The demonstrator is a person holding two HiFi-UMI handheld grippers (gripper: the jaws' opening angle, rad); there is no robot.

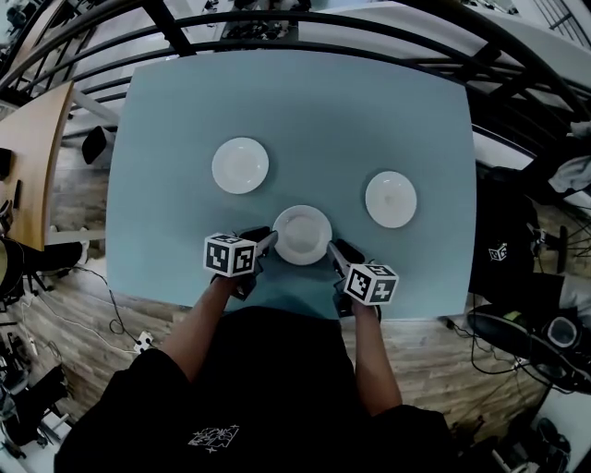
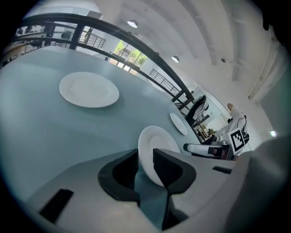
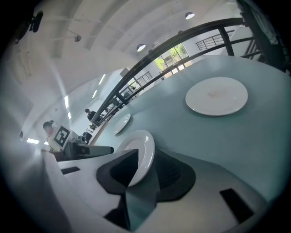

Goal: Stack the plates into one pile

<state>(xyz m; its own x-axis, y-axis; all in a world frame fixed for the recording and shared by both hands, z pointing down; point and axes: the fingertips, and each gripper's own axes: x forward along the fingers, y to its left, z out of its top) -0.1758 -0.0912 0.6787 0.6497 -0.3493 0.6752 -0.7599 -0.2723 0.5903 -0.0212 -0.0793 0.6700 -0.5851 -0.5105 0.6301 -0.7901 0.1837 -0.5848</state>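
The middle plate (image 1: 302,234), white and round, lies on the table (image 1: 305,102) near the lower centre of the head view, close to the table's near edge. I have a tool on each side of it.

My left hand-held gripper (image 1: 267,243) reaches in at the plate's left rim. In the left gripper view its jaws stand apart with that rim passing between them. The rim runs close along one jaw and bare table shows in the gap beside it, so the pads are not clamping it.

My right hand-held gripper (image 1: 338,250) meets the plate's right rim in the same way. In the right gripper view its jaws are spread, with the plate's edge between them, nearer one jaw, and a clear gap on the other side. Neither tool has a grip on the plate.

Two more white plates lie on the same pale blue-green top. The upper-left plate (image 1: 240,165) sits above and left of the middle one in the head view. The right plate (image 1: 391,199) sits to its right and a little higher in the frame. No plate touches another.

The left marker cube (image 1: 229,254) and the right marker cube (image 1: 371,283) ride just below the jaws. My forearms run down from them to my black shirt (image 1: 268,388) at the bottom of the frame.

A black curved railing (image 1: 277,18) crosses the top beyond the table. A wooden desk (image 1: 32,157) stands at the left edge, with wooden floor (image 1: 83,305) and loose cables at lower left.
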